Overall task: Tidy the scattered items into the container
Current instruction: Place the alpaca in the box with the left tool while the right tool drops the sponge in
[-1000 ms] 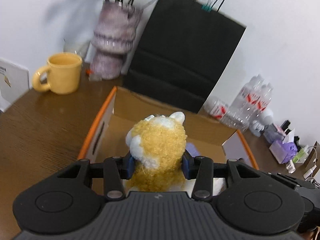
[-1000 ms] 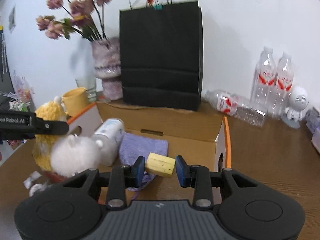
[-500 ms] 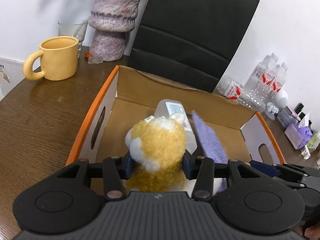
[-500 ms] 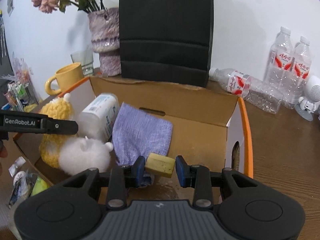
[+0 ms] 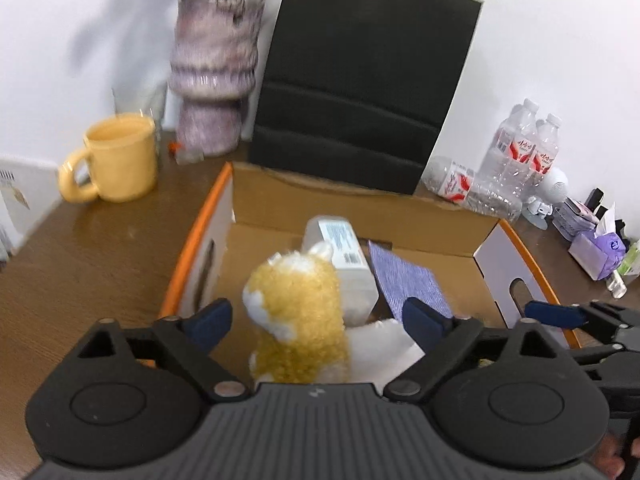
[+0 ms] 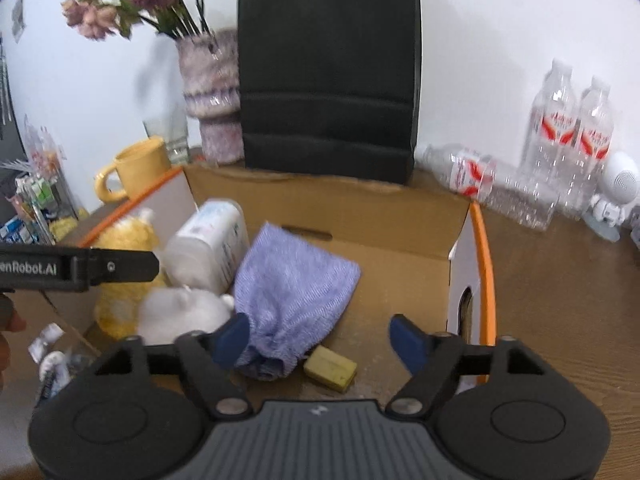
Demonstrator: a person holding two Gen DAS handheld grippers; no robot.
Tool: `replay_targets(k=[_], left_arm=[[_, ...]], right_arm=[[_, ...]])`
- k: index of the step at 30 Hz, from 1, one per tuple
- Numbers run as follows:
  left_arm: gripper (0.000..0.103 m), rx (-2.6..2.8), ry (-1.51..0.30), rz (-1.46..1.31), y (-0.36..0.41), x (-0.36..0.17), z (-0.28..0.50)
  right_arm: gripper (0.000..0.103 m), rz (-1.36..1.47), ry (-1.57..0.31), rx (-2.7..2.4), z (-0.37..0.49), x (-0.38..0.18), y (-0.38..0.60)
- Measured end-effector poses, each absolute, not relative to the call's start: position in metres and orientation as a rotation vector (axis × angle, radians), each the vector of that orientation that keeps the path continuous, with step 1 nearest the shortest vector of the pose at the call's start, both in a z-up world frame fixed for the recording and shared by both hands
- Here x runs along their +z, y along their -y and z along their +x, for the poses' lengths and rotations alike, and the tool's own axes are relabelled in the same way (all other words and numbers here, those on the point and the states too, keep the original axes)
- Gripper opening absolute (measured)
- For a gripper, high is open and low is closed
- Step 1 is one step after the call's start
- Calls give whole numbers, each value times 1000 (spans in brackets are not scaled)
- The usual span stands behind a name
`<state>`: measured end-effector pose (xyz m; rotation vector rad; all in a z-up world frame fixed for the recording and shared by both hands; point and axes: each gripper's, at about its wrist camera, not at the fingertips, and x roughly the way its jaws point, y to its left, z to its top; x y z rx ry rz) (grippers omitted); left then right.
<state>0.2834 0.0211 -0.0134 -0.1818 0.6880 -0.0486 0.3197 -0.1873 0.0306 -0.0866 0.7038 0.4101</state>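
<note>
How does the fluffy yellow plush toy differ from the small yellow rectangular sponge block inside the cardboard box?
The fluffy yellow plush toy stands upright; the small yellow rectangular sponge block lies flat on the box floor. The plush toy is curly with white patches and much larger; the sponge block is plain, smooth-sided and small. The plush toy stands at the left of the cardboard box, against a white plush; the sponge block lies near the purple cloth. Both are yellow and are in the box.

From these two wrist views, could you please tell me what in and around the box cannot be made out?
- Yellow plush toy: motion-blurred in the left wrist view; its base is hidden by the left gripper body.
- White plush: blurred, partly behind the right gripper fingers.
- White bottle label: too blurred to read.
- Small packets outside the cardboard box: too small and blurred.
</note>
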Motion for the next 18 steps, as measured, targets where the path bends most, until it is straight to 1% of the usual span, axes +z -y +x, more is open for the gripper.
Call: replay_targets(k=[1, 2, 3, 5, 8, 10, 11, 18], left_arm=[[99, -48, -673, -171, -21, -9, 278], [102, -46, -662, -163, -20, -4, 273], [103, -42, -652, -157, -20, 0, 269], [103, -32, -634, -142, -19, 8, 258], [103, -10, -619, -118, -19, 18, 242], [103, 1, -605, -101, -20, 23, 230], [103, 3, -598, -96, -20, 25, 225], [103, 24, -575, -94, -28, 34, 188]], right_arm=[[85, -90, -694, 410, 316, 34, 187], [86, -96, -686, 408, 312, 36, 187], [88, -101, -679, 407, 308, 39, 187], [91, -102, -670, 406, 301, 44, 186], [93, -88, -664, 412, 288, 51, 189], [98, -76, -665, 421, 279, 55, 191], [102, -73, -662, 424, 274, 58, 192], [102, -93, -625, 423, 234, 72, 202]])
